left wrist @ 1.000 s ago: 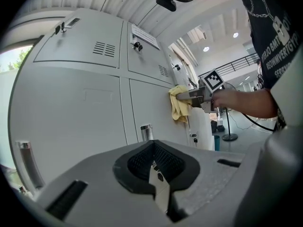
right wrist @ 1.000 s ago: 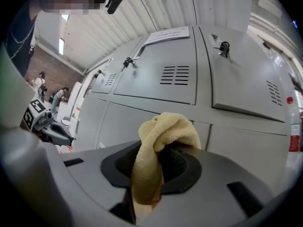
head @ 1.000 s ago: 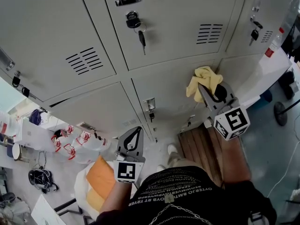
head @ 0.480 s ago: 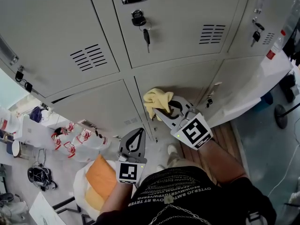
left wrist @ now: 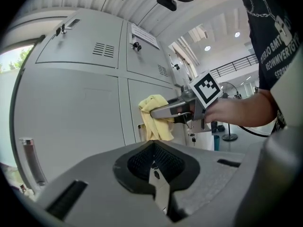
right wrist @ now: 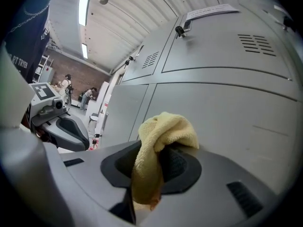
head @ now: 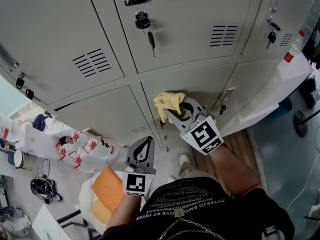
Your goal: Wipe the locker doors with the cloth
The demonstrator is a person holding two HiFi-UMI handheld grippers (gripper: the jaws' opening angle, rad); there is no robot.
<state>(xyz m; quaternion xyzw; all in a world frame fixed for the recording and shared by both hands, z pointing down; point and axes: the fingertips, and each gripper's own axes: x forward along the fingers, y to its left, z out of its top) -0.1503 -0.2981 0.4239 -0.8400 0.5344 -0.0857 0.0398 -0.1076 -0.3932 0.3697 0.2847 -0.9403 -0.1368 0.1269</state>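
Down at the left, near the person's waist, the left tool [head: 146, 141] hangs clear of the lockers, its jaws together with nothing between them. Just right of it, the yellow cloth [head: 169, 102] sits bunched at the top left corner of a lower locker door [head: 205, 89]. The right tool [head: 170, 115] is clamped on it, and a fold of the cloth trails down between the jaws. Whether the cloth truly presses the metal or sits just off it, I cannot tell. I judge the wiping to be mid-course on this one door, since most of its panel stretches away to the right of the cloth. The upper doors [head: 195, 9], with keys [head: 150, 36] hanging in their locks, show no sign either way of being cleaned. As for writing, a white label [right wrist: 210, 11] on an upper door and the print on the person's dark shirt [head: 195, 204] are too small to read
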